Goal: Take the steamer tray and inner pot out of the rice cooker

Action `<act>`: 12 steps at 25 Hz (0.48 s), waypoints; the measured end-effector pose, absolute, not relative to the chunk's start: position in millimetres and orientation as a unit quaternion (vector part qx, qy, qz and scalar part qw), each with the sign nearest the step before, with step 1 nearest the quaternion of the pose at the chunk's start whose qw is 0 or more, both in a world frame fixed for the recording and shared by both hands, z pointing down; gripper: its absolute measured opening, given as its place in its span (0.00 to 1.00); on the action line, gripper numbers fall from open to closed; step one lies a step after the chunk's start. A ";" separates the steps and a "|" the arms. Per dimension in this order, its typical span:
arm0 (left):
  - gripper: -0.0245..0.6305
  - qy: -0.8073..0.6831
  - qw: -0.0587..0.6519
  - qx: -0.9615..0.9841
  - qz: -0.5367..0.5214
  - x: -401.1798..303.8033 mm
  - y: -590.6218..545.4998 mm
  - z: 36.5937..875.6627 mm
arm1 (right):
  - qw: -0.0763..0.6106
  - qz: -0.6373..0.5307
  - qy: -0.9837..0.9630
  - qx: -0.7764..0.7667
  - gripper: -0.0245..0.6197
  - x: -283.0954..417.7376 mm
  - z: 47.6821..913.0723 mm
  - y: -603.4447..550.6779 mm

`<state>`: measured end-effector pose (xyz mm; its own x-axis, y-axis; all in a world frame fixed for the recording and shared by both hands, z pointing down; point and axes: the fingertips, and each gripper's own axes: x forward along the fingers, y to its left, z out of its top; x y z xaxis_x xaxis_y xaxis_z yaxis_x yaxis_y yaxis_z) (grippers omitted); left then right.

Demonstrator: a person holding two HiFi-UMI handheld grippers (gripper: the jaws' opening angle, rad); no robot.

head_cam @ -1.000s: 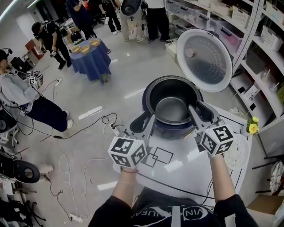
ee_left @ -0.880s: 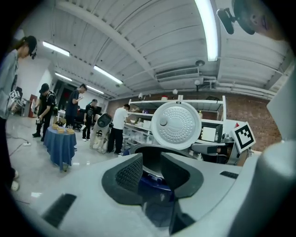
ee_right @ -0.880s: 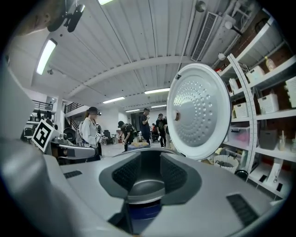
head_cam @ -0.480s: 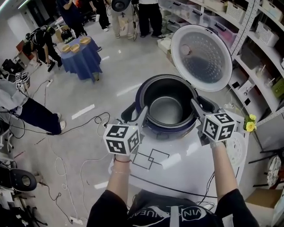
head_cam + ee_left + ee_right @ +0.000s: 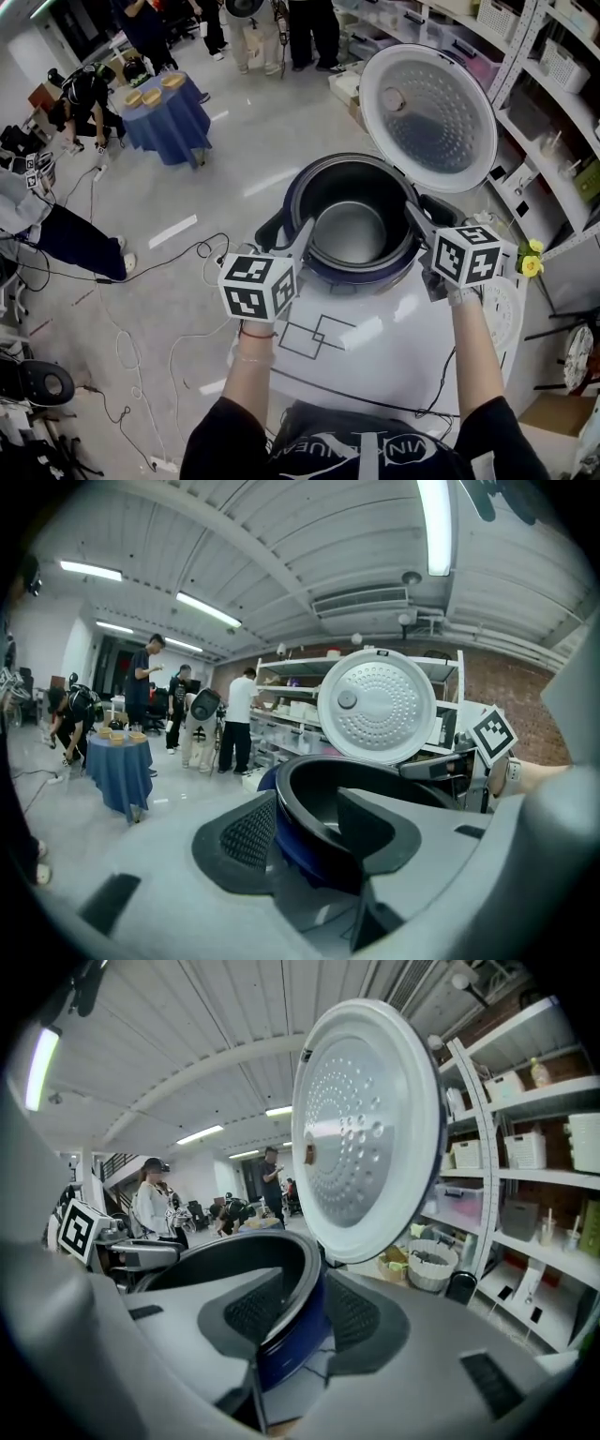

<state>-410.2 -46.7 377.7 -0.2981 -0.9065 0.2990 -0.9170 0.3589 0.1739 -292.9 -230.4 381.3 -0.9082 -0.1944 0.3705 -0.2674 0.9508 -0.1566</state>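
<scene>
While one dark-blue rice cooker (image 5: pixel 349 277) is sitting on the white table (image 5: pixel 375 352) in the head view, its one round lid (image 5: pixel 428 105) is standing open at 1 o'clock and its one inner pot (image 5: pixel 352 230) is resting inside. Two grippers, each carrying one square-marker cube, are flanking that pot: the left gripper (image 5: pixel 292 239) at 8 o'clock, the right gripper (image 5: pixel 427 220) at 3 o'clock. The shirt lettering (image 5: pixel 375 457) is too cut off to read.

Seen from the left gripper view, the jaws, having just been opening, are standing wide astride the pot's rim without pressing it.

Seen from the right gripper view, the jaws, likewise just opening, are standing apart around the rim.
</scene>
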 end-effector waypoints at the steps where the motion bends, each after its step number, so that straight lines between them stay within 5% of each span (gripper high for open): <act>1: 0.31 -0.805 0.176 0.566 0.013 -411.5 -46.5 378.1 | 0.181 0.105 -0.971 0.116 0.26 -293.8 383.8 -229.3; 12: 0.29 -0.825 0.184 0.533 0.038 -419.4 -52.9 383.9 | 0.166 0.177 -0.965 0.098 0.24 -299.5 389.1 -222.3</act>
